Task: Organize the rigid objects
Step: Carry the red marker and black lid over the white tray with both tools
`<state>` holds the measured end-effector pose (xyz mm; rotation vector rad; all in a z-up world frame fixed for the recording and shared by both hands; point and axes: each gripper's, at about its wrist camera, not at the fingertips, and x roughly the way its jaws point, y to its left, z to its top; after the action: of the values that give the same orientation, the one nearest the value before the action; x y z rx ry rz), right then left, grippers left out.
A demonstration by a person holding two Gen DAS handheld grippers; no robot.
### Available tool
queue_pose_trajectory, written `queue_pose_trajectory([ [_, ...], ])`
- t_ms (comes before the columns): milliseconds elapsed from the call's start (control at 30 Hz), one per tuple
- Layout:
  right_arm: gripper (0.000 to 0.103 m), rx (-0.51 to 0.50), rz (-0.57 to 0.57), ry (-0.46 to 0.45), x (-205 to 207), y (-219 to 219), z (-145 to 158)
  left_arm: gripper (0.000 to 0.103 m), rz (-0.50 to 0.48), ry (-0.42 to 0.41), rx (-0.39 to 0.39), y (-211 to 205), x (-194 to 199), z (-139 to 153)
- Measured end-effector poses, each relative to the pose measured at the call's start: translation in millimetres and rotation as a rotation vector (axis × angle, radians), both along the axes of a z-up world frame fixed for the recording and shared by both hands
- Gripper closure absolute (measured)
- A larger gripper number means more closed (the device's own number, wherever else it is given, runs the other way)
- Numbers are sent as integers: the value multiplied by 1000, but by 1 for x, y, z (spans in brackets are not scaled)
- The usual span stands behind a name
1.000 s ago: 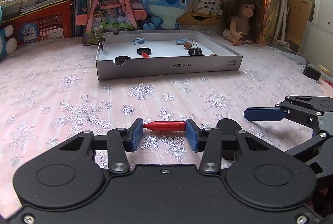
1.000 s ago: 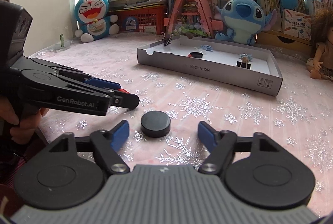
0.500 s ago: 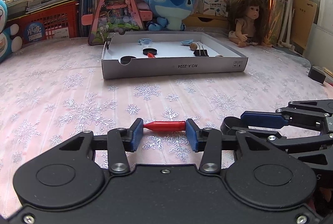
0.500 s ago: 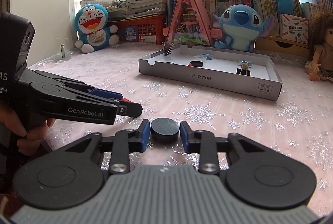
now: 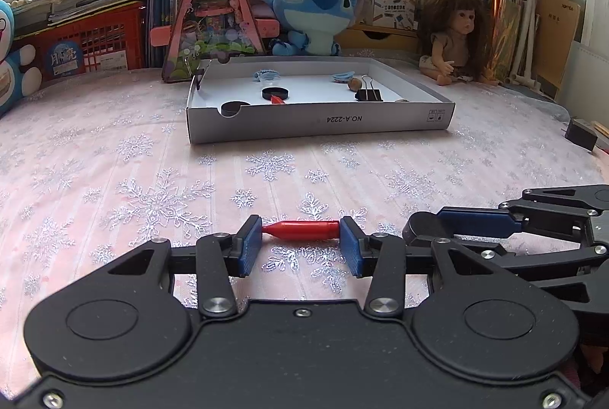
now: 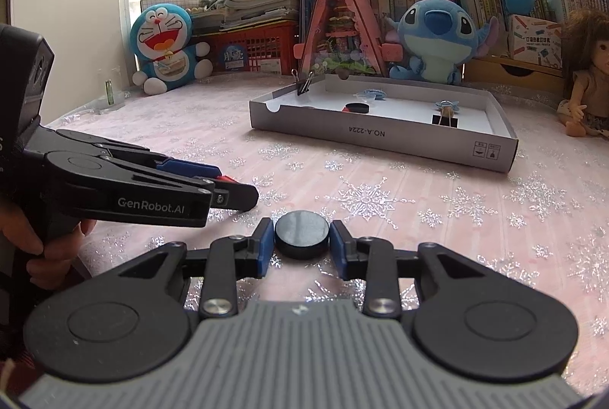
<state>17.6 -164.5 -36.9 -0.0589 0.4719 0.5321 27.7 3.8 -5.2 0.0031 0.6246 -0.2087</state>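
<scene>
Left tool (image 5: 300,249) clamped endwise on red peg (image 5: 300,229). Right tool (image 6: 302,249) around black disc (image 6: 302,233), jaws easing apart; disc may slip if lifted.

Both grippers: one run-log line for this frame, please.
left gripper: shut on red piece | right gripper: black disc between pads, jaws opening slightly | white tray: ahead

The box (image 5: 319,121) reads "NO.A-2224"; the left gripper (image 6: 232,192) reads "GenRobot.AI".
</scene>
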Motion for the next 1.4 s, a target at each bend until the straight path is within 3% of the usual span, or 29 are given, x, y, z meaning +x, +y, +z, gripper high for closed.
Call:
queue_pose_trajectory([
  [633, 66, 4, -71, -38, 1, -9, 9, 61, 44, -49, 4, 4, 4, 10],
  [1400, 66, 23, -306, -23, 64, -47, 50, 61, 114, -69, -58, 24, 74, 59],
])
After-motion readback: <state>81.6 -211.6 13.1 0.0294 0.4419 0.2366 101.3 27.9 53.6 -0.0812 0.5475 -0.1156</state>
